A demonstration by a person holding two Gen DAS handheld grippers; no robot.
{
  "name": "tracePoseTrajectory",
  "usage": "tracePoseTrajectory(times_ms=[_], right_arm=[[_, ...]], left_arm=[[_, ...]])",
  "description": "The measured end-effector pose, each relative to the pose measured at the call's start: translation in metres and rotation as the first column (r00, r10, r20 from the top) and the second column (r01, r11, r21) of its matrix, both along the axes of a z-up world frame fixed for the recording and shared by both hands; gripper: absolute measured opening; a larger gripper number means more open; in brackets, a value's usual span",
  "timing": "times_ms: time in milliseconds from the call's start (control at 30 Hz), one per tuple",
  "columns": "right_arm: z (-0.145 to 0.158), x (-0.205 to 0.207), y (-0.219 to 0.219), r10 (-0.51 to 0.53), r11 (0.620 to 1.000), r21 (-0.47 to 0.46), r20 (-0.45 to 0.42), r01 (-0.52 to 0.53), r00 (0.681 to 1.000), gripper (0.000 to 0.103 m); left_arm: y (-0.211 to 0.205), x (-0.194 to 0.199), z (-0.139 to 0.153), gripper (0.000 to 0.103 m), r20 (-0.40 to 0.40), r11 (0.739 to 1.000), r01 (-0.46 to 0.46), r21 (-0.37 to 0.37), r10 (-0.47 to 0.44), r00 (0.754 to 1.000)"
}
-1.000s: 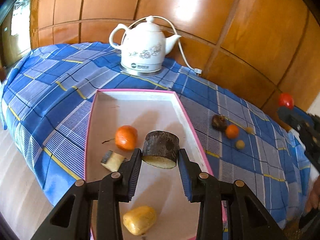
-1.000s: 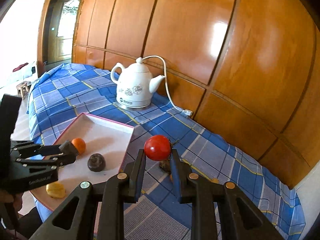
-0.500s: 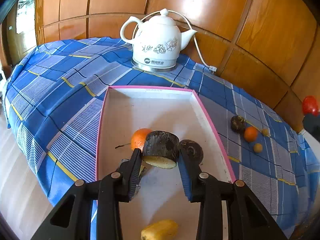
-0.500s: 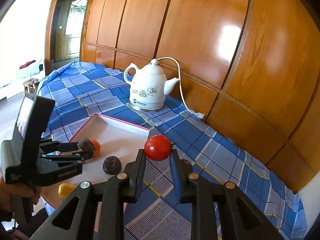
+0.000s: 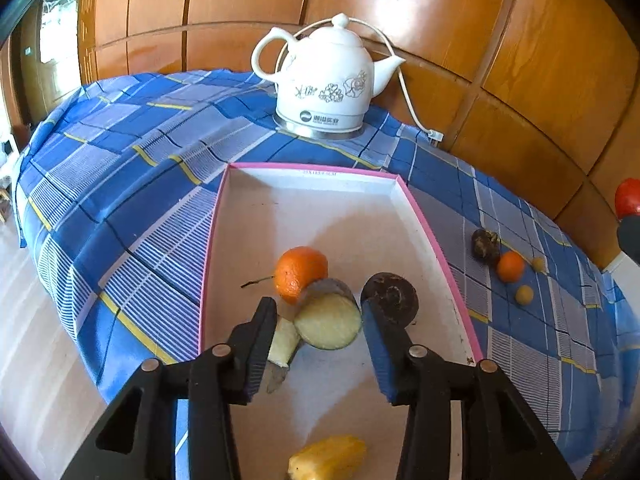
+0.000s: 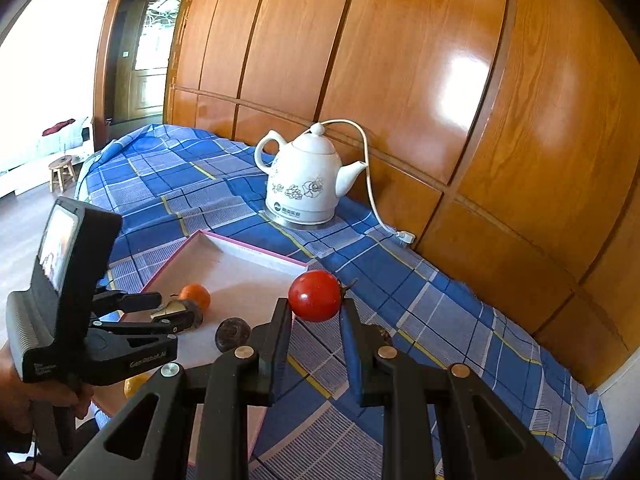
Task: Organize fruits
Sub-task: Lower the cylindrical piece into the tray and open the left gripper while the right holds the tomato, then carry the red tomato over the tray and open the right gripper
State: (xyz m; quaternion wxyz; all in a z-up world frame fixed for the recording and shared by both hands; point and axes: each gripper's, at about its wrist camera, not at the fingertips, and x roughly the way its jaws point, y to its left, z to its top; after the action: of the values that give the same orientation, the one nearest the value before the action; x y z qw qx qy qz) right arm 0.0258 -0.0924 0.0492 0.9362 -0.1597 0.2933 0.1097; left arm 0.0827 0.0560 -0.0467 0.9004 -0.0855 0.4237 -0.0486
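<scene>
A pink-rimmed white tray (image 5: pixel 312 168) lies on the blue checked cloth. My left gripper (image 5: pixel 320 320) hangs low over it and its jaws are opening. Between them a dark-skinned cut piece (image 5: pixel 328 320) lies tipped on the tray floor, pale face up, with a gap to the left pad. Around it lie an orange (image 5: pixel 300 272), a dark round fruit (image 5: pixel 392 298), a pale chunk (image 5: pixel 284 340) and a yellow fruit (image 5: pixel 328 460). My right gripper (image 6: pixel 316 312) is shut on a red tomato (image 6: pixel 315 296), held above the cloth by the tray's right rim (image 6: pixel 256 250).
A white kettle (image 5: pixel 328 84) with its cable stands behind the tray against the wooden wall. Right of the tray on the cloth lie a dark fruit (image 5: pixel 485 243), a small orange (image 5: pixel 510 266) and two small yellow fruits (image 5: pixel 524 294). A hand (image 6: pixel 24 392) holds the left gripper.
The left jaws have widened and the cut piece has left them, tipping onto the tray floor with its pale face up. The right gripper still holds the tomato.
</scene>
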Motion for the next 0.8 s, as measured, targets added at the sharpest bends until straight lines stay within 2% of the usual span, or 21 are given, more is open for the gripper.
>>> tracePoseTrajectory(times_ms=[367, 800], right_arm=[[0.000, 0.009, -0.015, -0.083, 0.996, 0.018, 0.000, 0.083, 0.997, 0.024], [0.004, 0.007, -0.018, -0.120, 0.992, 0.028, 0.011, 0.119, 0.993, 0.024]], left_arm=[[-0.012, -0.019, 0.021, 0.049, 0.065, 0.999, 0.027, 0.038, -0.030, 0.997], [-0.015, -0.034, 0.031, 0.051, 0.080, 0.998, 0.043, 0.035, -0.046, 0.996]])
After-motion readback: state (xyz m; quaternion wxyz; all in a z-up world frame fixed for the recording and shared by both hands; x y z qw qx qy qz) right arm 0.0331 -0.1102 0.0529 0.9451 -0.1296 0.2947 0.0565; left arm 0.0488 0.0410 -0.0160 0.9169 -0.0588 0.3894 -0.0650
